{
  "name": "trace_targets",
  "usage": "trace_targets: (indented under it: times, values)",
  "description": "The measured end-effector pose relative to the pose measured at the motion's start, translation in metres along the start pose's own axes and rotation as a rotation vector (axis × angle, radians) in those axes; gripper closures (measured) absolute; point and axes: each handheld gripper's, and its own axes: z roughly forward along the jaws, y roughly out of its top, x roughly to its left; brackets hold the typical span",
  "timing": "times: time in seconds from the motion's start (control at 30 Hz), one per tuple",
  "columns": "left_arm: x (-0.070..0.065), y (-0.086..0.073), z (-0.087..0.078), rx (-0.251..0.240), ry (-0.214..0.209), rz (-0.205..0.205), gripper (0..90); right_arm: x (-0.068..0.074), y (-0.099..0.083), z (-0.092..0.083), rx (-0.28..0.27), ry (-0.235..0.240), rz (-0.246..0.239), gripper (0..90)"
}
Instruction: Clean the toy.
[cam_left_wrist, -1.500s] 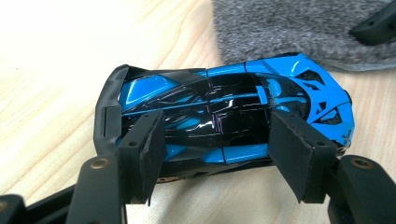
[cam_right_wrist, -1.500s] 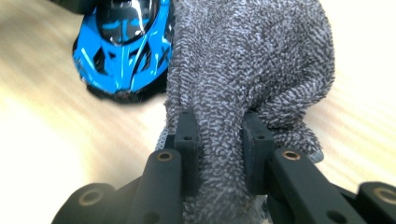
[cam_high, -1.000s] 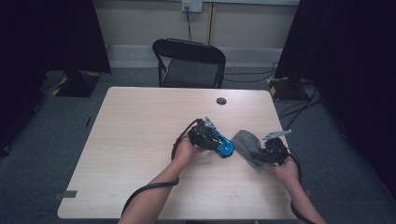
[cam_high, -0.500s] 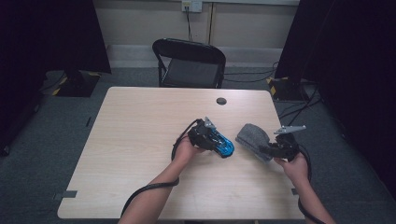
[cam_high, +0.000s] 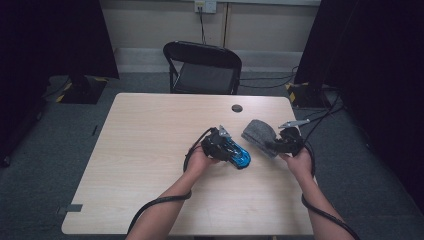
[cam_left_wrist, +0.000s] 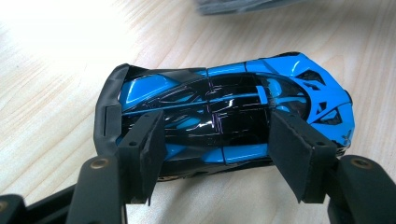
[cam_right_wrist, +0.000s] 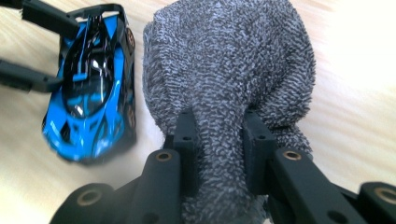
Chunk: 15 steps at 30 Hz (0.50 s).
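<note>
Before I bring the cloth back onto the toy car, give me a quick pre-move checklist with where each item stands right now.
1. Left gripper clamped across the blue toy car: ok, a pad on each flank.
2. Car resting on the table: ok, it looks flat on the wood.
3. Right gripper holding the grey cloth: ok, a fold is pinched between the jaws.
4. Cloth clear of the car: ok, they sit side by side in the right gripper view, a narrow gap between them.
5. Cloth lifted off the table: cannot tell.
6. Black disc near the far edge out of the path: ok.
</note>
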Motion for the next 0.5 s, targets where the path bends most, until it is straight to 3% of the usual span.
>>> trace_targets:
  times: [0.37, 0.5]
  values:
    - [-0.002, -0.002, 0.0, -0.018, 0.006, -0.006, 36.9, 0.008, 0.028, 0.034, 0.013, 0.004, -0.031, 71.6]
    - [-0.002, -0.003, 0.0, -0.024, 0.006, -0.004, 37.0, 0.018, 0.038, 0.048, 0.018, 0.013, -0.06, 71.6]
